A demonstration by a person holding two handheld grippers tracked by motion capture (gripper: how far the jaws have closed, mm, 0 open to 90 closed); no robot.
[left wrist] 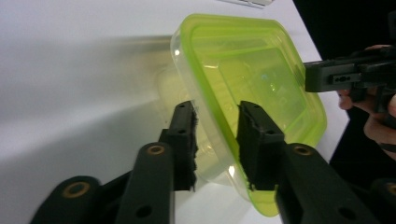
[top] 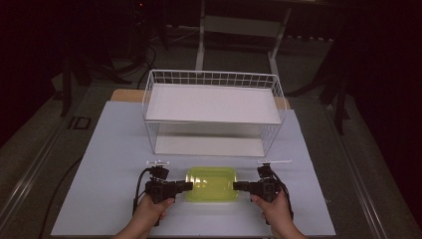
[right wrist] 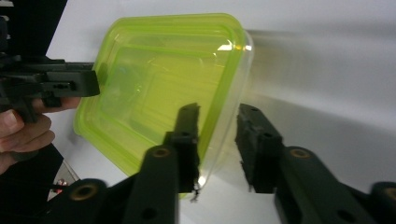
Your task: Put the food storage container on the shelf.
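Observation:
A clear food container with a yellow-green lid (top: pixel 211 184) lies flat near the front of the white table (top: pixel 109 149). My left gripper (top: pixel 190 185) comes in level at the container's left end. In the left gripper view the container (left wrist: pixel 243 70) has its rim between the jaws of the left gripper (left wrist: pixel 215 140), and both pads touch it. My right gripper (top: pixel 235 186) meets the opposite end. In the right gripper view the right gripper (right wrist: pixel 217 140) straddles the container (right wrist: pixel 159 74) at its rim; one pad lies over the lid and the other stands a little off the clear wall.
A white wire basket (top: pixel 149 94) with a shelf board on top stands behind the container, its open front facing me. A hand holds each gripper from the table's front edge. Dark floor and furniture legs lie beyond the table.

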